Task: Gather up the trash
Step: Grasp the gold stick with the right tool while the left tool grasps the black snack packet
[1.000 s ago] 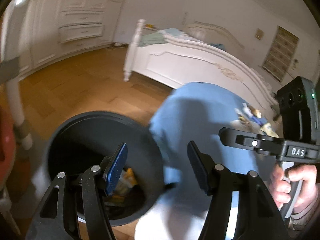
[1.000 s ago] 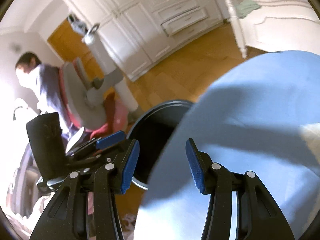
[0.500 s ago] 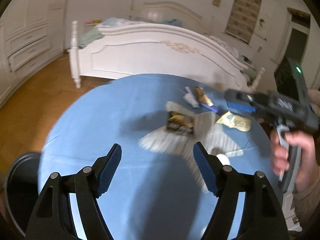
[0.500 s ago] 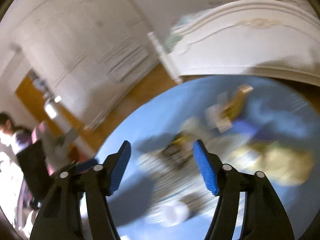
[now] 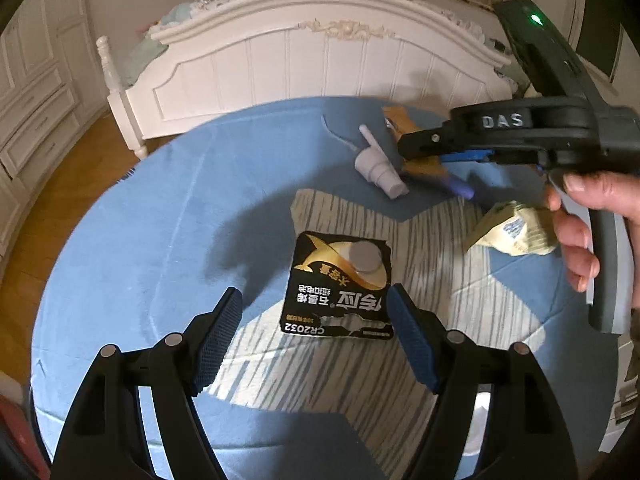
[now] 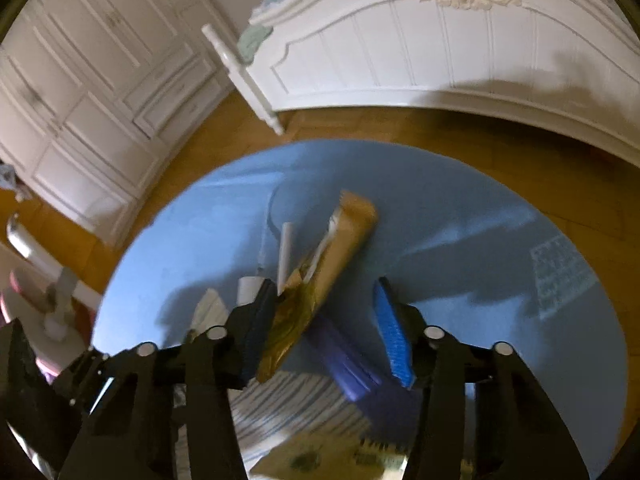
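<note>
On the round blue table (image 5: 132,264) lies a black battery card (image 5: 340,284), flat between the fingers of my left gripper (image 5: 312,320), which is open and not pressing on it. Further back lie a white pump nozzle (image 5: 380,168), a gold wrapper (image 5: 396,120) and a purple piece (image 5: 460,189). A hand holds my right gripper (image 5: 416,148) over the gold wrapper. In the right wrist view my right gripper (image 6: 326,328) has closing jaws. The gold wrapper (image 6: 344,248) lies between them against the left pad (image 6: 260,328), clear of the right one. The purple piece (image 6: 344,356) lies below.
A crumpled pale yellow wrapper (image 5: 516,228) lies at the table's right, under the hand (image 5: 580,220). A white bed footboard (image 5: 320,60) stands just beyond the table. Wooden floor (image 6: 480,140) and white cupboards (image 6: 100,80) lie to the left.
Both views have swung from the black bin beside the table to the trash on top of it. My left jaws stand wider. My right jaws widened, then narrowed around the gold wrapper.
</note>
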